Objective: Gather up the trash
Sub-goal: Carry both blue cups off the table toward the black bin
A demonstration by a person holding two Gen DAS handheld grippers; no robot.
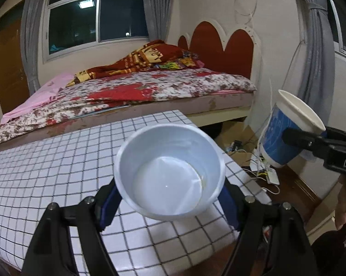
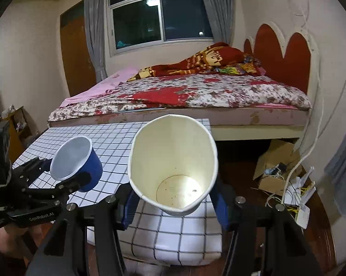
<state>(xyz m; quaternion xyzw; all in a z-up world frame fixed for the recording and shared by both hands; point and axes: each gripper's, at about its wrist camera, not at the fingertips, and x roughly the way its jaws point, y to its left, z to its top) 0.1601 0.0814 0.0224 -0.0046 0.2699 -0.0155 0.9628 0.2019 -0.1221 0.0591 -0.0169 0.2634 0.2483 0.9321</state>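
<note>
Both grippers are gripping 2 light, crushable paper cups: left gripper (image 1: 169, 197) clamping the short cup (image 1: 169, 172), right gripper (image 2: 175, 201) squeezing the tall cup (image 2: 173, 163) oval, so gentle mid-wall holds are suiting them

Short cup (image 1: 170, 172): blue outside, white inside, empty, tilted mouth toward the camera, off the table.
Tall cup (image 2: 173, 161): blue-printed paper, rim squeezed oval, specks on its bottom, tilted, raised.
</note>
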